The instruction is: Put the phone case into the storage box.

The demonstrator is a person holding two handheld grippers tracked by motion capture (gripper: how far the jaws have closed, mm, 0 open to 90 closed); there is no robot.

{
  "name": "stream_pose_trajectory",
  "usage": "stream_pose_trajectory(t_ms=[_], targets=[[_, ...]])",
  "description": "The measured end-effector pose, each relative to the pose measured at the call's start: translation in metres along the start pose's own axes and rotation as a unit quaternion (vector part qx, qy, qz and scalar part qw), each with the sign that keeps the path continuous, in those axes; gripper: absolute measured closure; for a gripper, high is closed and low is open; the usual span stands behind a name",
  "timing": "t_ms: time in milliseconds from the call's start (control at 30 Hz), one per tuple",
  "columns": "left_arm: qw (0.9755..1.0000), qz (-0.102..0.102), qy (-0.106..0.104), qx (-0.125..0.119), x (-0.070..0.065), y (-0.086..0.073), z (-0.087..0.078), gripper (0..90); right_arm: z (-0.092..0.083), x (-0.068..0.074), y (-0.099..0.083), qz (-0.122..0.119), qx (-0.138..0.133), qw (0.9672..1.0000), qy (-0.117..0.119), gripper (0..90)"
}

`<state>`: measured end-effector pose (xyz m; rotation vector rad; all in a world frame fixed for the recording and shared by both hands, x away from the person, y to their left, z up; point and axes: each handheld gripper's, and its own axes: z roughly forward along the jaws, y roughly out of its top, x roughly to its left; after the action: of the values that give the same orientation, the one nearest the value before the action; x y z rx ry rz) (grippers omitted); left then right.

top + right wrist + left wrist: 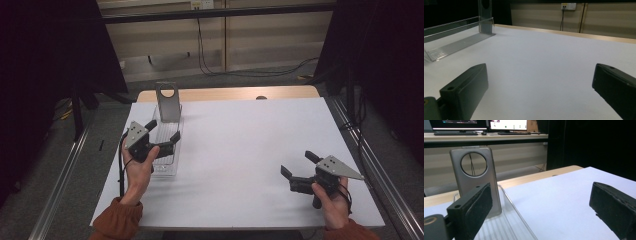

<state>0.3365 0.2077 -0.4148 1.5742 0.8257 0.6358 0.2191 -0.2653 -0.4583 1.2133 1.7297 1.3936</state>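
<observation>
White counter (240, 145) surface: at left, a grey metallic phone case with a round cut-out (167, 102) is stood upright in a clear ribbed plastic tray (165, 167); the left hand-held gripper (163, 131), jaws spread, is held over the tray. At right, the right hand-held gripper (298, 164) is held agape, empty.

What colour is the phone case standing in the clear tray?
Metallic grey phone case, with a round cut-out; clearest in the left gripper view.

grey phone case (167, 102) upright in clear tray (167, 161)
</observation>
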Motion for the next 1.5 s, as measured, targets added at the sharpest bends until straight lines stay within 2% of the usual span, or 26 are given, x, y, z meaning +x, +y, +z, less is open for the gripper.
stream_pose_trajectory(t_ms=[267,367,467,567,633,767,800,867,900,933,967,1000,1033,1100,1200,1400,1433,1467,1500], targets=[[1.0,-0.003,0.007,-0.005,-0.005,-0.011,-0.021,4.3,-0.004,-0.003,-0.001,-0.005,-0.004,0.9999,-0.014,0.3],[0.9999,-0.007,0.003,-0.009,-0.006,-0.014,-0.031,4.3,-0.008,-0.006,-0.002,-0.001,-0.001,0.9998,-0.021,0.6],[0.9999,-0.009,0.01,-0.01,-0.008,-0.017,-0.042,4.3,-0.009,-0.007,-0.003,0.002,-0.003,0.9996,-0.026,0.6],[0.9999,-0.006,0.008,-0.007,-0.009,-0.024,-0.052,4.3,-0.012,-0.009,-0.004,0.004,-0.003,0.9994,-0.034,0.7],[0.9998,-0.003,0.019,-0.005,-0.009,-0.029,-0.059,4.3,-0.015,-0.011,-0.004,0.005,-0.001,0.9994,-0.034,0.7],[0.9995,-0.01,0.029,-0.004,-0.008,-0.033,-0.067,4.2,-0.018,-0.013,-0.005,0.002,-0.001,0.9992,-0.039,0.7],[0.9997,-0.007,0.023,-0.003,-0.008,-0.034,-0.07,4.1,-0.019,-0.013,-0.005,0.002,-0.001,0.9992,-0.04,0.7],[0.9995,-0.002,0.031,0.006,-0.009,-0.036,-0.075,4.1,-0.02,-0.013,-0.006,0.004,0.0,0.9991,-0.042,0.7],[0.9996,-0.004,0.028,0.004,-0.01,-0.037,-0.078,4.1,-0.021,-0.013,-0.006,0.003,-0.001,0.9991,-0.042,0.8],[0.9993,-0.003,0.036,0.004,-0.009,-0.038,-0.081,4.1,-0.021,-0.013,-0.006,0.001,-0.001,0.9991,-0.042,0.8],[0.9994,-0.005,0.035,0.002,-0.009,-0.039,-0.083,4.0,-0.022,-0.013,-0.006,0.007,0.0,0.9991,-0.041,0.8],[0.9991,-0.004,0.041,0.005,-0.008,-0.039,-0.086,4.1,-0.023,-0.013,-0.006,0.0,0.0,0.9992,-0.039,0.7],[0.9988,-0.011,0.047,0.004,-0.008,-0.04,-0.088,4.0,-0.023,-0.013,-0.006,-0.001,0.002,0.9991,-0.042,0.8],[0.999,-0.015,0.041,0.005,-0.008,-0.042,-0.091,3.8,-0.026,-0.012,-0.007,0.001,0.002,0.9993,-0.039,0.8],[0.999,0.003,0.042,0.016,-0.006,-0.045,-0.097,3.7,-0.027,-0.012,-0.008,-0.001,0.001,0.9992,-0.041,0.8],[0.9978,-0.003,0.062,0.025,-0.002,-0.053,-0.11,3.8,-0.033,-0.013,-0.01,0.0,0.003,0.999,-0.044,0.9],[0.9974,-0.009,0.066,0.027,-0.003,-0.053,-0.111,3.8,-0.034,-0.013,-0.01,0.001,0.003,0.999,-0.045,0.9],[0.9969,-0.009,0.073,0.028,-0.004,-0.054,-0.113,3.8,-0.034,-0.014,-0.011,0.001,0.004,0.9989,-0.047,1.0],[0.9971,-0.004,0.069,0.032,-0.005,-0.055,-0.115,3.7,-0.035,-0.015,-0.011,0.0,0.003,0.9989,-0.048,1.0]])
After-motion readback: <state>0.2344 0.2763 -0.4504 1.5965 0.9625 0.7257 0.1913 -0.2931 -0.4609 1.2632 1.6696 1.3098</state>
